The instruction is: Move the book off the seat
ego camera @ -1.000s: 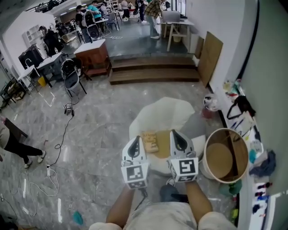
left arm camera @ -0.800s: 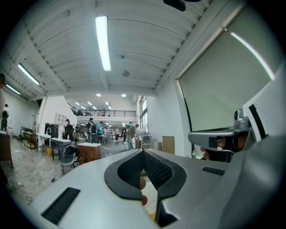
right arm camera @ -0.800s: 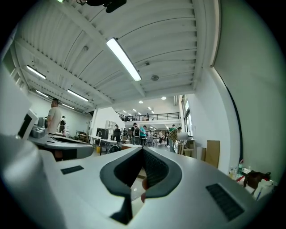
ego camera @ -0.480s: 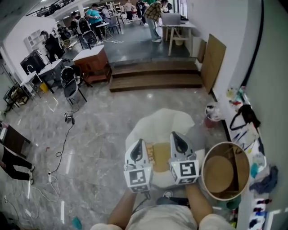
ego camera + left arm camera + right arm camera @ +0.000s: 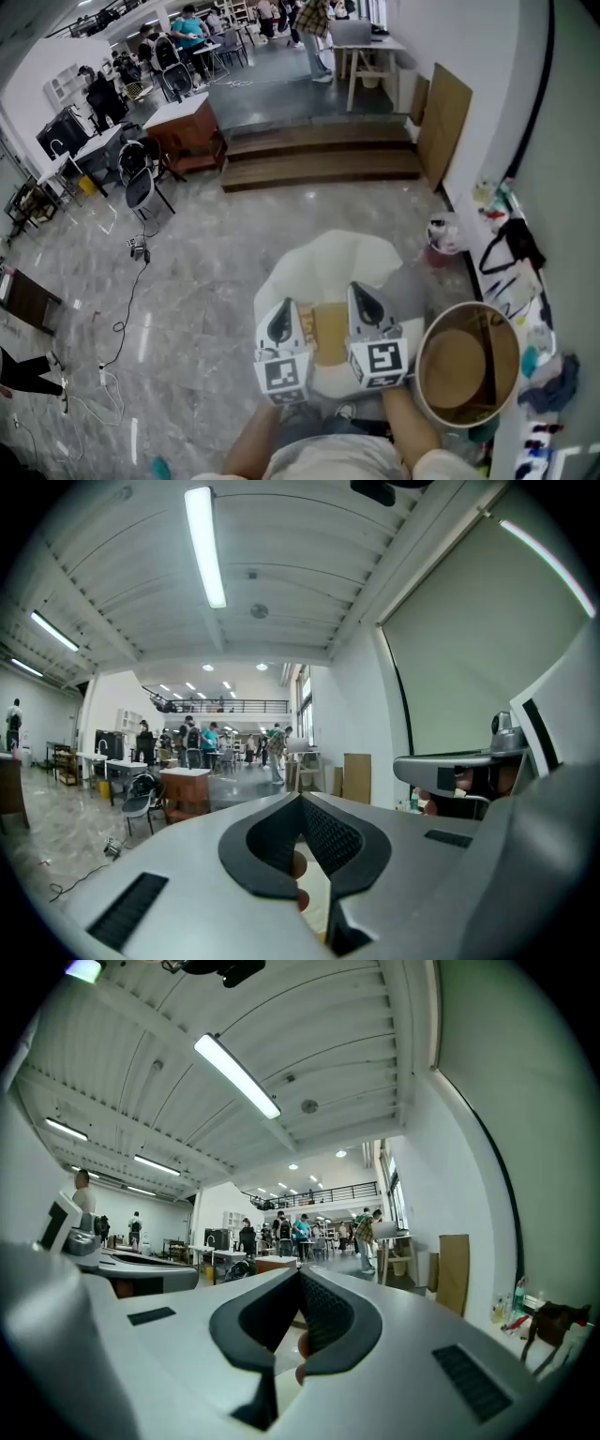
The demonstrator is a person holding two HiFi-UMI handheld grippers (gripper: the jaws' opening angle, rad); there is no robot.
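As we look down from the head view, we hold the left gripper (image 5: 285,309) and the right gripper (image 5: 358,292) side by side over a cream seat (image 5: 323,255). Both point away from us and sit roughly level. Both pairs of jaws are closed, pad against pad, with nothing gripped. Each gripper view shows the dark ribbed pads meeting at the tip, with a sliver of the pale seat visible through the slot beneath them.

The book (image 5: 326,336), tan-covered, lies flat on the seat. From above it shows in the gap between the two grippers, and the left gripper hides part of its left edge. We cannot tell whether either gripper touches it.

Just to the right of the seat, near the right gripper, stands a round tub (image 5: 464,361) with a brown inside. The seat and tub rest on a grey marbled floor (image 5: 206,281). Beyond the seat we see wide wooden steps (image 5: 319,159), and a brown board (image 5: 441,117) leans against the wall on the right. People stand far back in the hall.
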